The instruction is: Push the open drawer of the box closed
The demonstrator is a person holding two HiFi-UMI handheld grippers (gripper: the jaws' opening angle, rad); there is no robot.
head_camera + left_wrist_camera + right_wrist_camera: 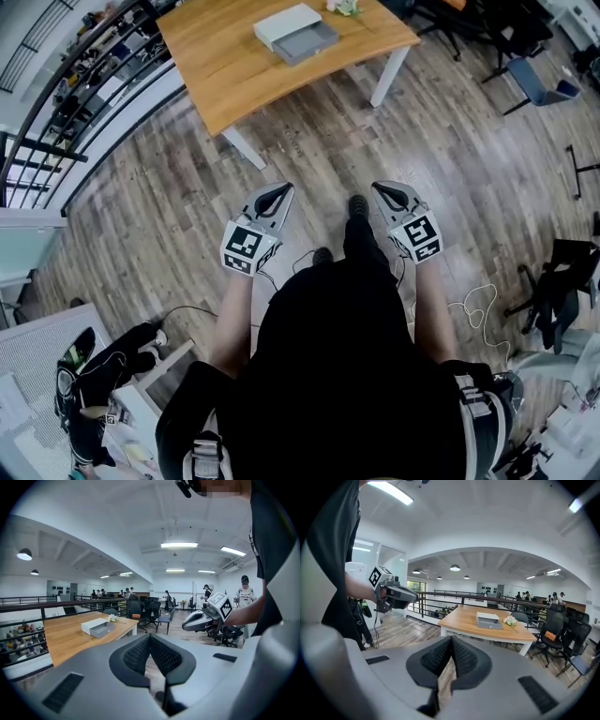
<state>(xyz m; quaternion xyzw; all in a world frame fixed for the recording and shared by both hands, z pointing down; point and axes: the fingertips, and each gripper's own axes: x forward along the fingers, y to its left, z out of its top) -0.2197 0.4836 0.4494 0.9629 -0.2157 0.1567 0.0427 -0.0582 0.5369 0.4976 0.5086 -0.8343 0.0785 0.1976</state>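
In the head view the wooden worktop sits at the top of the frame, left of centre, and the white box lies near its far edge. The grey drawer juts out of the box toward the person, plainly open. A small bunch of flowers lies just beside the box, at the top edge of the frame. Both claws are held low over the plank floor, well apart from the worktop, in the middle of the frame. The left claw is at centre left and the right claw at centre right, with the person's shoes between them. In the left gripper view the left claw has its ribbed pads pressed together with nothing between them. There the box and drawer show at the left of the frame, and the right claw at the right. In the right gripper view the right claw is likewise closed on nothing. The box with its drawer stands right of centre, far off, and the left claw is at the left. Black chairs stand at the right edge of that frame.
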